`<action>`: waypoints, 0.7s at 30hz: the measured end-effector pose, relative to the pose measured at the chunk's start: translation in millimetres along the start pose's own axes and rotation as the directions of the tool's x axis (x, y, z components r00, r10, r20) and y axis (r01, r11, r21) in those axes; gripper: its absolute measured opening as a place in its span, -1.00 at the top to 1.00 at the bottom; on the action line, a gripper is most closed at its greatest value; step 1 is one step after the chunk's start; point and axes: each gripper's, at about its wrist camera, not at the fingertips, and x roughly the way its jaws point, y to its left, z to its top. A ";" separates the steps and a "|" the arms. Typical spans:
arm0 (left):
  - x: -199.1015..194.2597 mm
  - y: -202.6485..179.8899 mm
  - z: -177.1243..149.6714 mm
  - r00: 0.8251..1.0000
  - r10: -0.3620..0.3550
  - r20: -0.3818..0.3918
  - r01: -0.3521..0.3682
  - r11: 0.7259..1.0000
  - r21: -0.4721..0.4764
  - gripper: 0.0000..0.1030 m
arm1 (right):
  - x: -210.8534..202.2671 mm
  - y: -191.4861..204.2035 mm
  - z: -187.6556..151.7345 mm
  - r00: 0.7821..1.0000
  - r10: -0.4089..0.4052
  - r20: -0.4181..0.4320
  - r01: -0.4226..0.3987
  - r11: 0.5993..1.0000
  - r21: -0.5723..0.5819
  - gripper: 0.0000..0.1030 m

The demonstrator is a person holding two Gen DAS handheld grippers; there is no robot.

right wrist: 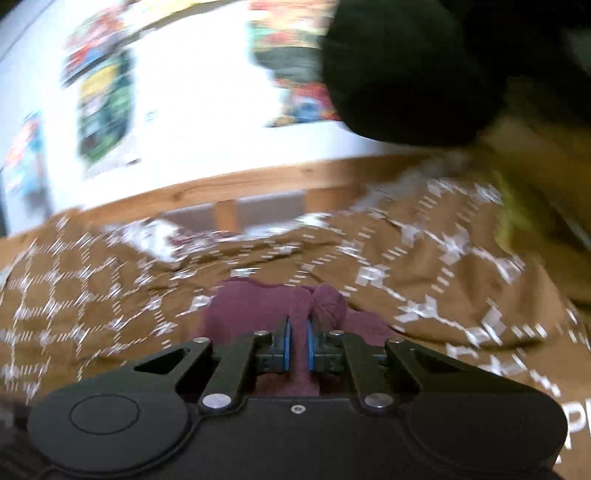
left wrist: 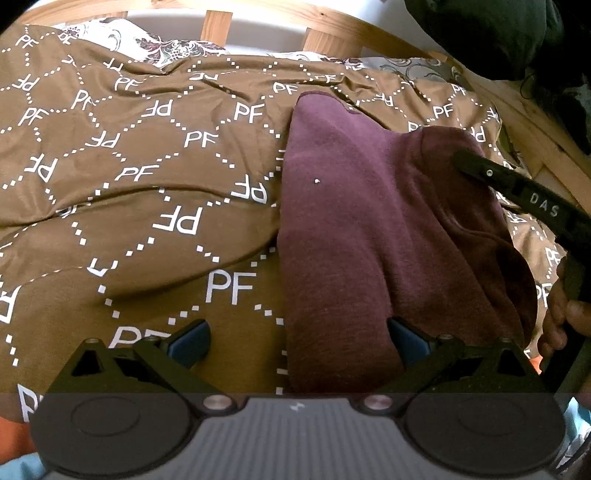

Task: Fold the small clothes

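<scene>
A maroon garment (left wrist: 351, 221) lies on a brown bedspread (left wrist: 147, 184) printed with white "PF" letters. Its right part is lifted and folded over toward the middle. My right gripper (left wrist: 461, 157) reaches in from the right with its tip at that raised fold, a person's hand (left wrist: 561, 314) on its handle. In the blurred right wrist view its blue pads (right wrist: 286, 339) stand almost together with a strip of the maroon garment (right wrist: 251, 306) pinched between them. My left gripper (left wrist: 299, 343) is open at the garment's near edge, its right finger (left wrist: 410, 343) over the cloth and nothing held.
A wooden slatted bed frame (left wrist: 218, 26) runs along the far side, with a floral pillow (left wrist: 122, 37) against it. A dark bulky object (left wrist: 498, 33) sits at the upper right corner. Orange cloth (left wrist: 11, 435) shows at the near left edge. Colourful posters (right wrist: 103, 103) hang on the wall.
</scene>
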 end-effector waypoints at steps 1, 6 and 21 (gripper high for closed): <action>-0.1 -0.2 -0.1 1.000 0.000 0.000 0.000 1.000 0.001 -1.00 | 1.2 2.7 0.4 1.000 -0.008 0.000 0.008 1.000 -0.024 0.84; -0.4 0.5 -0.1 1.000 -0.004 -0.001 0.004 1.000 0.002 -1.00 | 3.5 -33.0 0.2 0.992 -0.121 -0.043 0.125 0.987 0.101 0.85; -0.4 7.0 -4.4 0.999 -0.035 0.015 0.035 0.999 -0.022 -1.00 | 14.0 -97.4 -22.6 0.991 0.028 -0.129 0.040 0.867 0.496 -0.24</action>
